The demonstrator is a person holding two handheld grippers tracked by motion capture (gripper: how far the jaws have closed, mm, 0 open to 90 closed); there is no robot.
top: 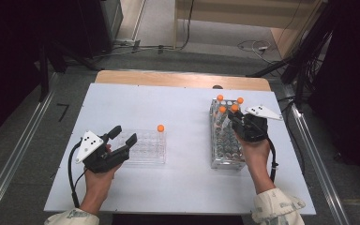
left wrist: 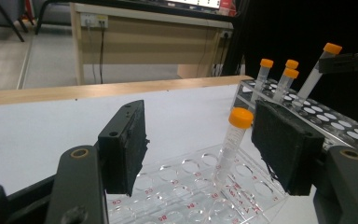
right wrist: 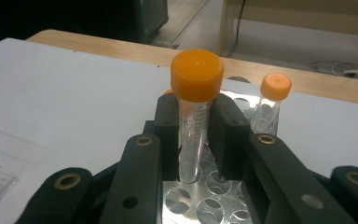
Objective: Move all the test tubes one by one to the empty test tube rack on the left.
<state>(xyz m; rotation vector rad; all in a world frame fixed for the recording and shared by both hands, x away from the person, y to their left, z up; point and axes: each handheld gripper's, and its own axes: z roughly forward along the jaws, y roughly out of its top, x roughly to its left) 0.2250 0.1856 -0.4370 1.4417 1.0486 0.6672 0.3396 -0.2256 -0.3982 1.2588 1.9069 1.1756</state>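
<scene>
Five orange-capped tubes (top: 161, 128), two racks (top: 143, 149), two tools (top: 122, 136).

A wooden bench (top: 243, 11) stands on the floor beyond the table, cables (top: 255, 46) lying beside it.

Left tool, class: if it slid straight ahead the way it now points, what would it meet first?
Probably the orange-capped tube standing in the clear rack. It stands just ahead of the left tool, within the gap between the open jaws, though how far ahead is hard to judge.
</scene>
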